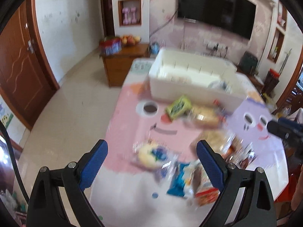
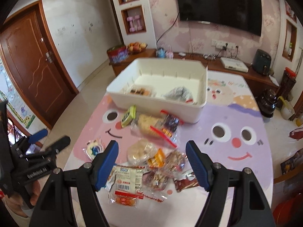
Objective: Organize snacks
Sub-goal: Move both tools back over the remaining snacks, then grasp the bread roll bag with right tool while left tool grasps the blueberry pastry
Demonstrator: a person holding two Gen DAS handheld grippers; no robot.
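Both grippers, left [image 1: 151,162] and right [image 2: 151,162], spread wide, holding nothing. Snacks [image 2: 151,151] heaped on table [image 2: 246,179]; box [image 2: 157,104] at 12 o'clock. Recommend: single out 1 packet, pinch its body, lift clear.

Left wrist view: snack pile [image 1: 189,151] smeared by motion blur, labels unreadable.
White bin [image 2: 161,94]: contents at 6 o'clock partly hidden behind its near wall.

snacks [image 2: 151,151] on table [image 2: 246,179], bin [image 2: 157,106] behind
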